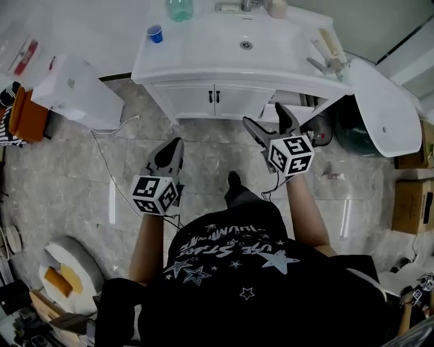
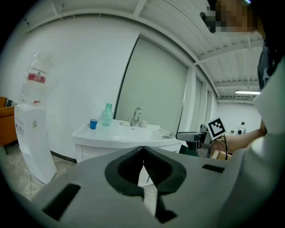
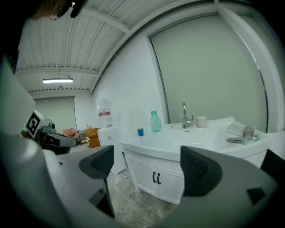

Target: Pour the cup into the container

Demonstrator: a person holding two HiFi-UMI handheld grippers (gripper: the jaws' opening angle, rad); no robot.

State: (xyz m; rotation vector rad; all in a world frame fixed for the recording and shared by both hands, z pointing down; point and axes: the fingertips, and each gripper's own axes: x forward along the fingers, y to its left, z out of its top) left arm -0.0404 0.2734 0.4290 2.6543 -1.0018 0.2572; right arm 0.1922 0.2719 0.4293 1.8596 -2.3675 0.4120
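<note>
We judge this the approach step: short of the white table (image 1: 203, 51), our left gripper (image 1: 173, 146) is pressed together and our right gripper (image 1: 264, 116) is spread wide and empty, so next we must reach the blue cup (image 1: 155, 33) left of the tap (image 1: 245, 5).

Bright, even indoor light; both gripper views bulge, corners dark.

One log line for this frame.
left claw: shut, empty | right claw: open, empty | cup: on sink counter, untouched
</note>
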